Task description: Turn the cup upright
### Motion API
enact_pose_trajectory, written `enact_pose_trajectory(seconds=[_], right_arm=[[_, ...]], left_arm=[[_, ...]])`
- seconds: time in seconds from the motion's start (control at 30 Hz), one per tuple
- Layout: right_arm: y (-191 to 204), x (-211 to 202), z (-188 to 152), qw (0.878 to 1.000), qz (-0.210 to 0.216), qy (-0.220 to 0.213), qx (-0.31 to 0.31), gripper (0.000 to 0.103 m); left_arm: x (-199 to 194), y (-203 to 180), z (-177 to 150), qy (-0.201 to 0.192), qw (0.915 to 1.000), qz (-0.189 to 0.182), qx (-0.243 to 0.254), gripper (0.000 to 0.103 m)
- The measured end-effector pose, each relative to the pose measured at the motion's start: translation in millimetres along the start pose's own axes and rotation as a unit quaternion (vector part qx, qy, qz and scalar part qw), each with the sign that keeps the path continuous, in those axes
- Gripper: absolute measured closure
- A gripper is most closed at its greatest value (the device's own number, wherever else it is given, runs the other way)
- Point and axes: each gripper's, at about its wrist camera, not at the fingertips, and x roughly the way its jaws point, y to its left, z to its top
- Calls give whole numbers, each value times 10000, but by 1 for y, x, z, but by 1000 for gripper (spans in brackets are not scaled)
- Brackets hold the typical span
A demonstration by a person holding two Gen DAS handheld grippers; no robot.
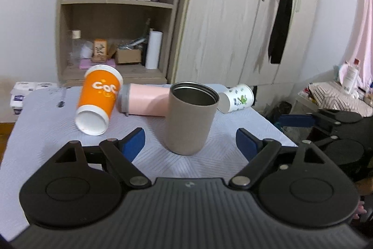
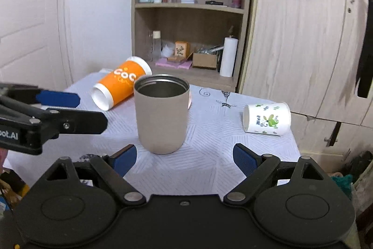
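A beige metal cup (image 1: pixel 190 118) stands upright on the table, mouth up; it also shows in the right wrist view (image 2: pixel 162 115). An orange paper cup (image 1: pixel 98 102) (image 2: pixel 121 83) lies on its side behind it to the left. A pink cup (image 1: pixel 146 98) lies on its side behind the beige cup. A white cup with green print (image 1: pixel 236 98) (image 2: pixel 267 118) lies on its side to the right. My left gripper (image 1: pixel 190 144) is open and empty, just short of the beige cup. My right gripper (image 2: pixel 184 159) is open and empty, also just in front of it.
The table has a pale patterned cloth (image 1: pixel 46 132) (image 2: pixel 209 155). A wooden shelf unit (image 1: pixel 116 15) and a wardrobe (image 1: pixel 233 27) stand behind. The left gripper's fingers (image 2: pixel 58 98) reach in from the left in the right wrist view. Clutter lies on the floor at right (image 1: pixel 326 95).
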Motion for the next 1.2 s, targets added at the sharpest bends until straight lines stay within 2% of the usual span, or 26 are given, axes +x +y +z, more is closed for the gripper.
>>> enact_pose_trajectory(seconds=[0.13, 0.27, 0.33, 0.47, 0.53, 0.87, 1.0, 1.2], right_arm=[[5, -29, -5, 9994, -270, -230, -63, 10], [7, -45, -8, 9991, -299, -301, -82, 10], [7, -53, -7, 9988, -331, -362, -62, 10], [8, -63, -8, 9975, -501, -503, -49, 10], [9, -67, -9, 9969, -553, -555, -13, 10], [10, -78, -16, 9959, -634, -616, 200, 10], [11, -81, -17, 9955, -586, -688, 279, 4], [12, -85, -18, 9950, -515, -755, 411, 0]], left_arm=[[-20, -4, -2, -100, 9997, 173, -166, 18], [-42, -7, -5, -244, 9984, 423, -271, 18], [-52, -9, -7, -330, 9969, 617, -353, 17], [-72, -22, -12, -565, 9897, 1280, -315, 17], [-79, -27, -14, -607, 9876, 1414, -329, 16], [-81, -30, -23, -607, 9838, 1606, -523, 7], [-79, -32, -25, -627, 9836, 1605, -530, 1], [-76, -41, -27, -537, 9816, 1792, -386, 0]])
